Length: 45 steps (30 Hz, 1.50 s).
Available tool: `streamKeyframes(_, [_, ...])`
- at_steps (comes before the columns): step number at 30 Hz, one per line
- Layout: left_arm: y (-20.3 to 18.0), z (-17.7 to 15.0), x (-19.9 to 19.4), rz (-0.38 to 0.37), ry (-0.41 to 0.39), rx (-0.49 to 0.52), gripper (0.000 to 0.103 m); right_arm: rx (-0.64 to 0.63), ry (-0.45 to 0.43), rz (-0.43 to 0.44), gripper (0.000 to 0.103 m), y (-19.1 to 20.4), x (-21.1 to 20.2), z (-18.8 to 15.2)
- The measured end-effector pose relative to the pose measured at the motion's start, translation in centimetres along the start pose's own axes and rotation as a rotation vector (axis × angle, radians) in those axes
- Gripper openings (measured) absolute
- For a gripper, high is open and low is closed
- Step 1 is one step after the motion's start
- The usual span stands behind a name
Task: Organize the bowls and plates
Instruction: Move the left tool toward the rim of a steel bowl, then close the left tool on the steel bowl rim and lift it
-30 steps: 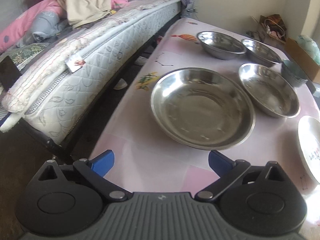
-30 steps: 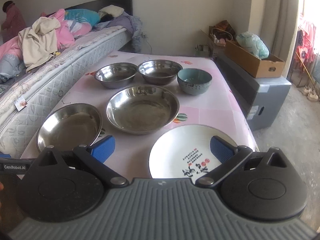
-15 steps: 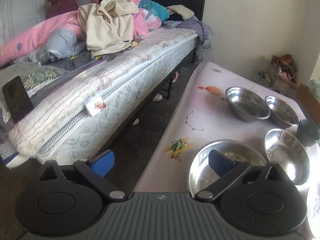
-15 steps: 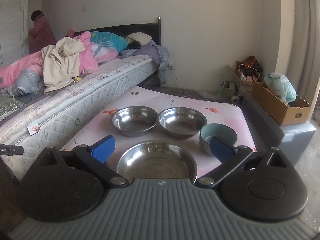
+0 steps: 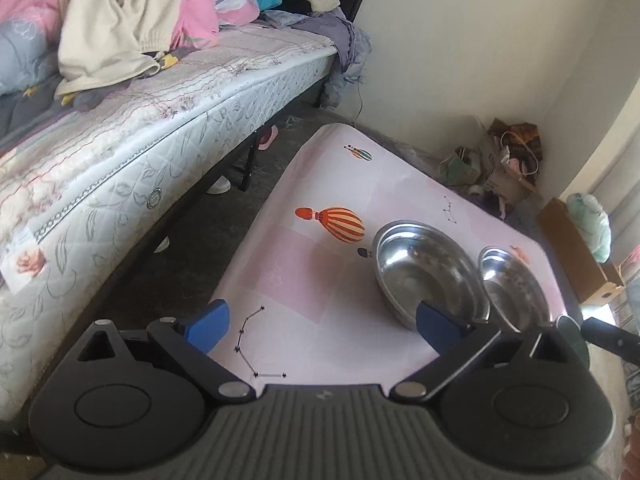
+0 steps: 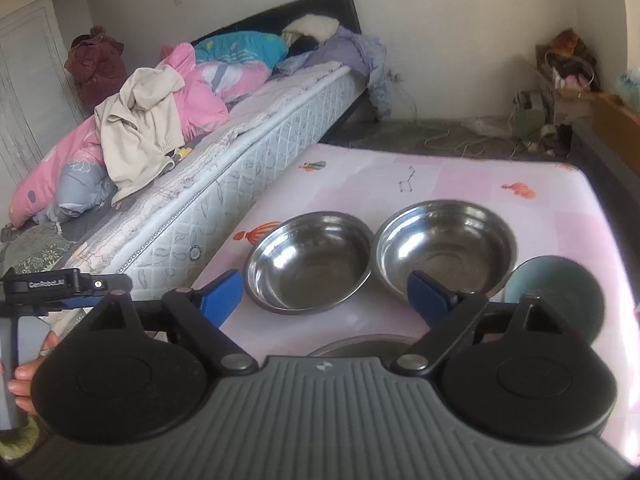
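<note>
Two steel bowls stand side by side on the pink table (image 6: 460, 176): the left bowl (image 6: 308, 262) and the right bowl (image 6: 444, 248). A teal bowl (image 6: 560, 292) sits to their right. The rim of a larger steel bowl (image 6: 360, 344) shows just above my right gripper's body. My right gripper (image 6: 326, 300) is open and empty, above the table in front of the two bowls. My left gripper (image 5: 322, 326) is open and empty over the table's left part, its right finger before the left steel bowl (image 5: 428, 272); the second bowl (image 5: 514, 284) is beside it.
A bed (image 5: 140, 132) piled with clothes and bedding runs along the table's left side with a dark floor gap between. Bags and a cardboard box (image 5: 576, 248) stand by the far wall. The left gripper's handle (image 6: 52, 284) shows in the right wrist view.
Both grippers have risen and moved forward toward the far end of the table; the near large bowls and the white plate have dropped out of view. Both stay open.
</note>
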<state>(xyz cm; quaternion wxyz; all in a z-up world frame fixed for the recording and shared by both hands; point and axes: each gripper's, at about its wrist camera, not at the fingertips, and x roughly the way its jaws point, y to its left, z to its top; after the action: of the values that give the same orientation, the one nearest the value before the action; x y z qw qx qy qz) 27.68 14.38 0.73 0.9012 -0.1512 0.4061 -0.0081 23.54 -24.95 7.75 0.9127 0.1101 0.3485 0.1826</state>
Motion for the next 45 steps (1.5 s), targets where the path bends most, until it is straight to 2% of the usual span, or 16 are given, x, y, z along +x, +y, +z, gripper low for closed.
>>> streamKeyframes(2, [-0.9, 1.3, 2.0, -0.003, 0.018, 0.038, 0.100, 0.039, 0.067, 0.009, 0.072, -0.6, 3.0, 0.4])
streamKeyframes(5, [-2.4, 2.7, 4.8, 0.006, 0.025, 0.110, 0.099, 0.083, 0.131, 0.001, 0.066, -1.6, 6.8, 0.5])
streamKeyframes(11, [-5.1, 4.5, 10.2, -0.008, 0.092, 0.176, 0.080, 0.151, 0.214, -0.038, 0.053, -3.7, 13.3, 0.4])
streamKeyframes(14, [-6.0, 4.7, 12.7, 0.006, 0.150, 0.201, 0.062, 0.176, 0.235, -0.047, 0.049, -4.4, 15.3, 0.3])
streamKeyframes(18, [-6.4, 5.0, 14.8, 0.025, 0.199, 0.164, 0.037, 0.174, 0.257, -0.039, 0.044, -4.4, 16.6, 0.2])
streamKeyframes(20, [-6.3, 5.1, 15.3, 0.020, 0.209, 0.140, 0.028, 0.171, 0.266, -0.035, 0.034, -4.4, 17.4, 0.2])
streamKeyframes(22, [-6.2, 4.9, 15.5, 0.028, 0.216, 0.131, 0.013, 0.168, 0.268, -0.038, 0.029, -4.5, 17.7, 0.1])
streamKeyframes(26, [-5.7, 4.9, 15.2, 0.048, 0.222, 0.111, 0.011, 0.166, 0.275, -0.025, 0.019, -4.6, 18.1, -0.1])
streamKeyframes(29, [-4.8, 4.8, 14.2, 0.042, 0.244, 0.084, 0.010, 0.158, 0.293, 0.002, 0.018, -4.5, 18.0, -0.2])
streamKeyframes(34, [-4.4, 4.1, 12.7, 0.047, 0.253, 0.131, 0.013, 0.101, 0.314, 0.032, 0.017, -3.5, 17.9, -0.5])
streamKeyframes(35, [-4.5, 4.0, 12.6, 0.052, 0.250, 0.147, 0.015, 0.093, 0.315, 0.029, 0.017, -3.4, 18.0, -0.5])
streamKeyframes(39, [-5.1, 4.0, 12.6, 0.071, 0.207, 0.207, 0.039, 0.085, 0.314, 0.015, 0.017, -3.3, 18.6, -0.4])
streamKeyframes(40, [-5.3, 4.1, 12.8, 0.080, 0.201, 0.213, 0.040, 0.082, 0.311, 0.010, 0.017, -3.3, 18.8, -0.5])
streamKeyframes(42, [-5.6, 4.2, 13.2, 0.101, 0.196, 0.228, 0.039, 0.075, 0.304, -0.002, 0.016, -3.2, 19.0, -0.6])
streamKeyframes(44, [-6.0, 4.0, 13.6, 0.121, 0.194, 0.250, 0.031, 0.061, 0.294, -0.015, 0.015, -3.0, 19.2, -0.7])
streamKeyframes(45, [-6.2, 4.0, 13.8, 0.125, 0.200, 0.257, 0.022, 0.055, 0.290, -0.018, 0.015, -3.0, 19.2, -0.6])
